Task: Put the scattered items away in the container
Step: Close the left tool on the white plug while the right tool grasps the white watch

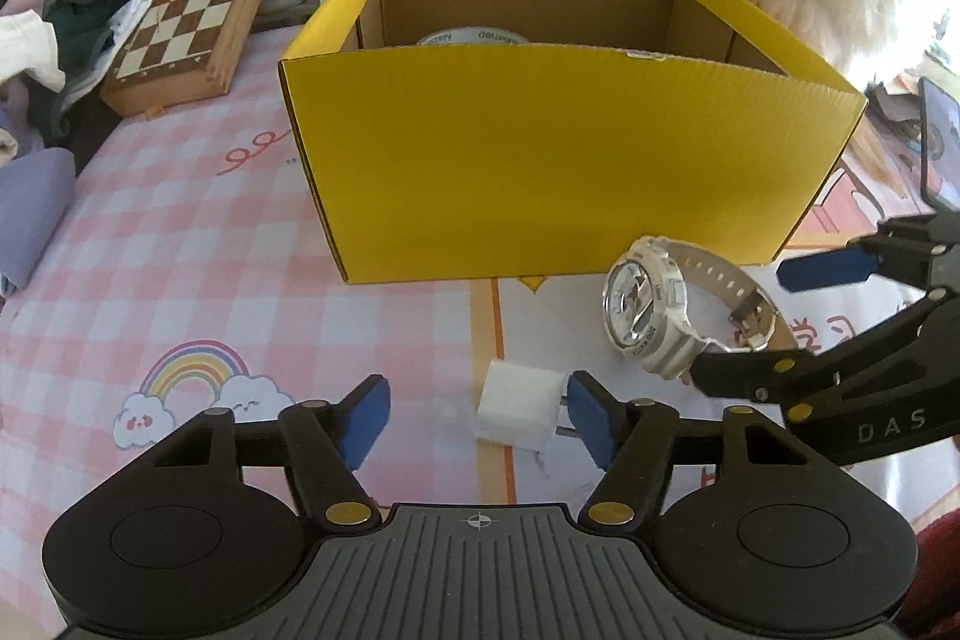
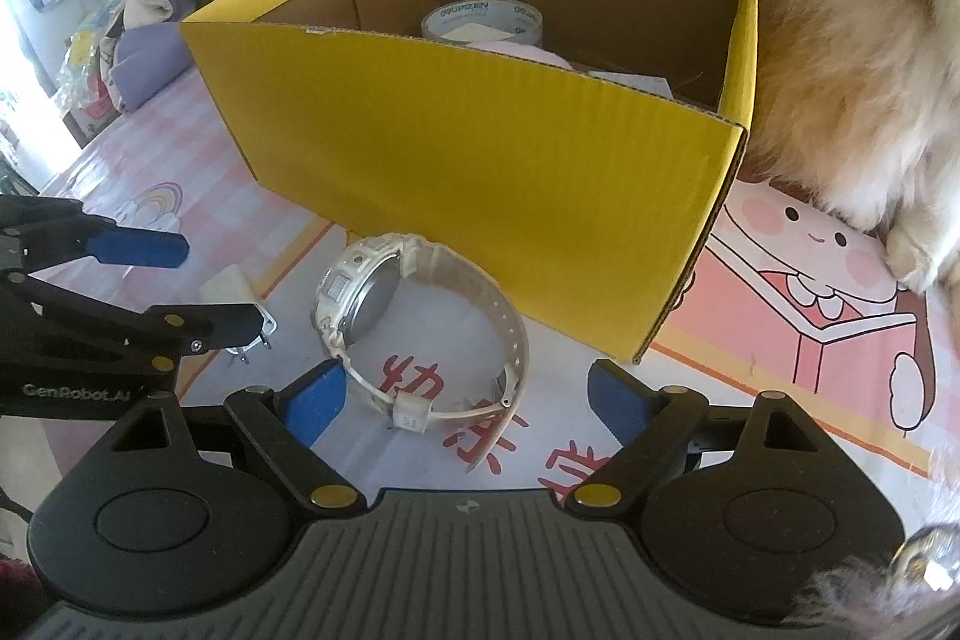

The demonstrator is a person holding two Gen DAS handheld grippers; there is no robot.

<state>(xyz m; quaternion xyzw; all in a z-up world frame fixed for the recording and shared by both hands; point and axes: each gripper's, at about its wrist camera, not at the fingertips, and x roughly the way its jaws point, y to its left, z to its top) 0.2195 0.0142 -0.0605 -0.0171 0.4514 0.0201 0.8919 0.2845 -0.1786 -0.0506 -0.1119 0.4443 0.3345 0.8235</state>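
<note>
Corrugated yellow box [image 1: 570, 160], white plastic watch [image 2: 384, 298] between open right gripper [image 2: 468, 400], left gripper [image 1: 477, 415] open around boxy charger [image 1: 521, 411].

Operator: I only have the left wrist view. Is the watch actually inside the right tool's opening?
Observer: Yes. The watch strap loop lies between the pads of the right tool, which is open.
Operator: Anything in the box besides tape?
Observer: In the yellow box, beside the tape roll, lie a pale pink item and a white card.
Operator: Is anything near the box's right end?
Observer: A furry paw rests on the mat there.
</note>
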